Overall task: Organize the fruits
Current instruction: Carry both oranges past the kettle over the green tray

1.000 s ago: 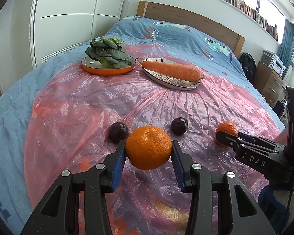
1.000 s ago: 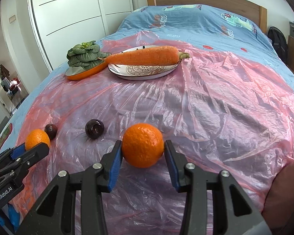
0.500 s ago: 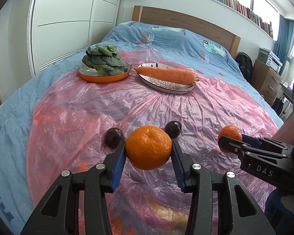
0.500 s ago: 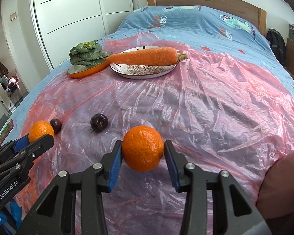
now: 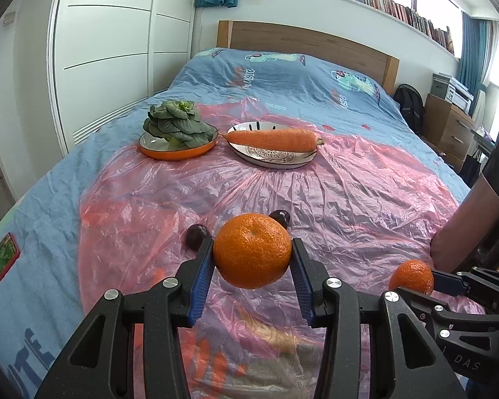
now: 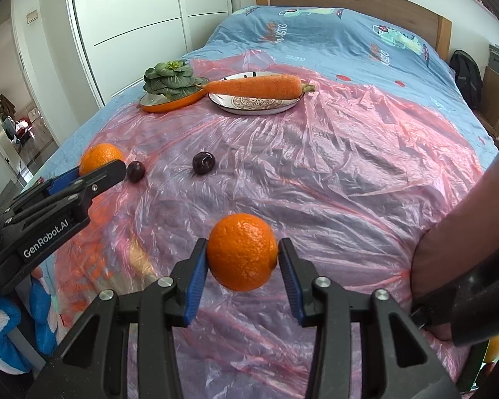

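Observation:
My left gripper (image 5: 252, 259) is shut on an orange mandarin (image 5: 252, 254) and holds it above the pink plastic sheet (image 5: 332, 193). My right gripper (image 6: 241, 259) is shut on a second orange (image 6: 242, 255), also held above the sheet. In the left wrist view the right gripper and its orange (image 5: 411, 276) show at lower right. In the right wrist view the left gripper's orange (image 6: 100, 159) shows at left. Two dark plums (image 6: 203, 163) (image 6: 135, 171) lie on the sheet between them; they also show just behind my left mandarin (image 5: 198, 236) (image 5: 280, 217).
At the far end of the sheet an orange plate (image 5: 178, 151) holds leafy greens (image 5: 174, 124), and a patterned plate (image 5: 272, 159) holds a carrot (image 5: 271, 139). White wardrobe doors stand to the left, a wooden headboard behind. A person's arm (image 6: 459, 242) is at right.
Both grippers have risen and pulled back from the bed with their oranges still held. The plums and plates now sit farther off in both views.

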Tool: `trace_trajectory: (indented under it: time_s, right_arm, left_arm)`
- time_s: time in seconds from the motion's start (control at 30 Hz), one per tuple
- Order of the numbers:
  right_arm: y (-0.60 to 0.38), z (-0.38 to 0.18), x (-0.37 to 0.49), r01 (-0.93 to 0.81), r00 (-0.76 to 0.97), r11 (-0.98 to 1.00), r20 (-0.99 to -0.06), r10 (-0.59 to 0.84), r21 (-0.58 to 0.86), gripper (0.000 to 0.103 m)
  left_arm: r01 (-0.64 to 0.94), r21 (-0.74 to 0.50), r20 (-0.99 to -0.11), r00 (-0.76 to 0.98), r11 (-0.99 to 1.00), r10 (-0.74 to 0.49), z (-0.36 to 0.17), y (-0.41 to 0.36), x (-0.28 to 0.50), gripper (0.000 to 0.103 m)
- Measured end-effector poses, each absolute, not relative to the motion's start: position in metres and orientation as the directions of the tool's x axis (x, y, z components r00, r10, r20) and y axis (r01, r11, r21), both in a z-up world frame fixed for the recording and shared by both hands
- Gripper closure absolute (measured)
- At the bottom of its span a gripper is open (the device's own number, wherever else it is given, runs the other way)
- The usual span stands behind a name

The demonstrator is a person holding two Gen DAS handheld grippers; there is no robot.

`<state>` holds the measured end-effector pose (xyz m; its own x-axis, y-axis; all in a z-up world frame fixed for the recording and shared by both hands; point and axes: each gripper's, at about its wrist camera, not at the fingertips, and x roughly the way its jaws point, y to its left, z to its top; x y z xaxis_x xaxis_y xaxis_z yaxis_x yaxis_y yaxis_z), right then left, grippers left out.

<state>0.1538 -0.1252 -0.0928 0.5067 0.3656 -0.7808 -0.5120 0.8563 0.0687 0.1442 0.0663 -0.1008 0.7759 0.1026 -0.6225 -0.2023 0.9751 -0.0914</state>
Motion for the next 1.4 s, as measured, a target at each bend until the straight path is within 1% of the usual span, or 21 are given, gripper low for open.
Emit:
trace_trajectory:
  time_s: [0.13, 0.3, 0.6, 1.07, 1.17, 1.4]
  right_arm:
    - [-0.134, -0.09, 0.136, -0.504, 0.499, 0.86, -0.788, 0.36, 0.074, 0.034]
    - [-0.142, -0.086, 0.112, -0.503, 0.49, 0.861, -0.795, 0.356, 0.076, 0.034]
    - [-0.174, -0.071, 0.071, -0.477, 0.499, 0.876, -0.799, 0.335, 0.069, 0.034]
    - [-0.259, -0.057, 0.029, -0.352, 0.555, 0.933, -0.787, 0.27, 0.072, 0.034]
    - [-0.286, -0.054, 0.024, -0.307, 0.573, 0.949, -0.781, 0.248, 0.076, 0.034]
    - [-0.365, -0.044, 0.019, -0.176, 0.624, 0.982, -0.764, 0.164, 0.068, 0.034]
  left_arm:
    - [-0.172, -0.082, -0.665, 0.743, 0.982, 0.075, -0.096, 0.059, 0.129, 0.064]
    - [-0.143, -0.065, -0.693, 0.719, 0.988, 0.058, -0.089, 0.049, 0.11, 0.064]
    - [-0.066, -0.043, -0.696, 0.718, 0.997, 0.017, -0.065, 0.016, 0.081, 0.064]
    - [0.12, -0.018, -0.705, 0.702, 0.993, -0.097, -0.039, -0.066, 0.053, 0.064]
    - [0.172, -0.014, -0.709, 0.693, 0.985, -0.132, -0.036, -0.088, 0.05, 0.064]
    - [0.336, -0.05, -0.719, 0.642, 0.94, -0.268, -0.029, -0.155, 0.049, 0.064]
